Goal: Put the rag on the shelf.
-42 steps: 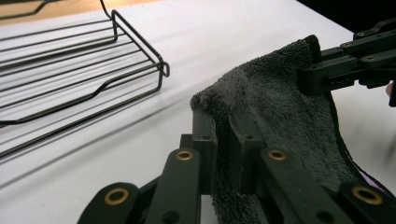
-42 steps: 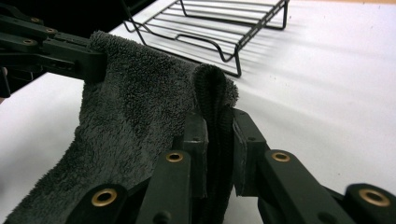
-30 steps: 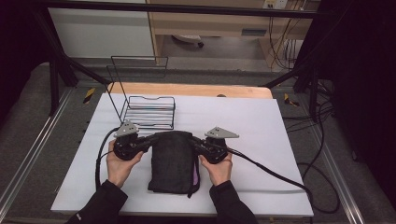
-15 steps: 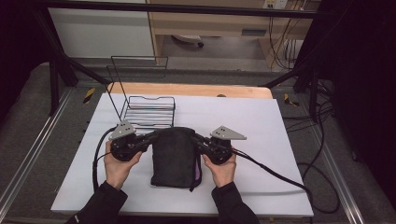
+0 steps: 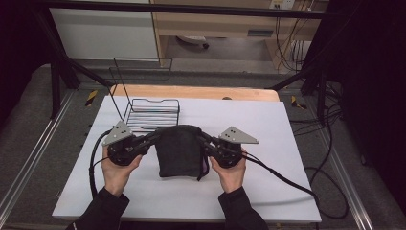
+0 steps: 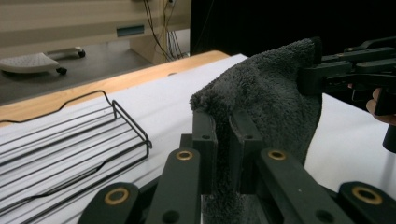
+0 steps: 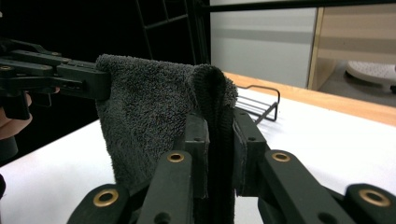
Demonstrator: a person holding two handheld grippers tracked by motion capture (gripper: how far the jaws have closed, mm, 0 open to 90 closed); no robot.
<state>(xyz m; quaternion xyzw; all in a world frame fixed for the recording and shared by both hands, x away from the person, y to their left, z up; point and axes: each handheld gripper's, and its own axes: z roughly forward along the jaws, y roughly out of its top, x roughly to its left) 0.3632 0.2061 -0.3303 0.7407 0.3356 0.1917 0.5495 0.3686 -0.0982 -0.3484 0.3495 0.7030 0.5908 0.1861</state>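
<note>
Wire rack sitting on the white table, just beyond and a little outward of the left gripper; in the left gripper view, the same black wire rack lying to the left of the jaws, well apart from them. Left gripper being held in the left hand, jaws clenched on one upper corner of the dark grey towel, terry cloth pinched between the two black pads, as seen close up in the left gripper view. Towel hanging between the two claws, upper edge stretching from one set of jaws to the other, lower part drooping toward the table beneath them, folded double with a darker hem trailing at its right edge. Right gripper being held in the right hand, jaws likewise clamped on the opposite upper corner, the thick folded hem of the towel squeezed between its pads in the right gripper view. Cables trailing from each gripper back across the table toward the person's sleeves. Wooden strip edging the far side of the table, beyond both claws.
</note>
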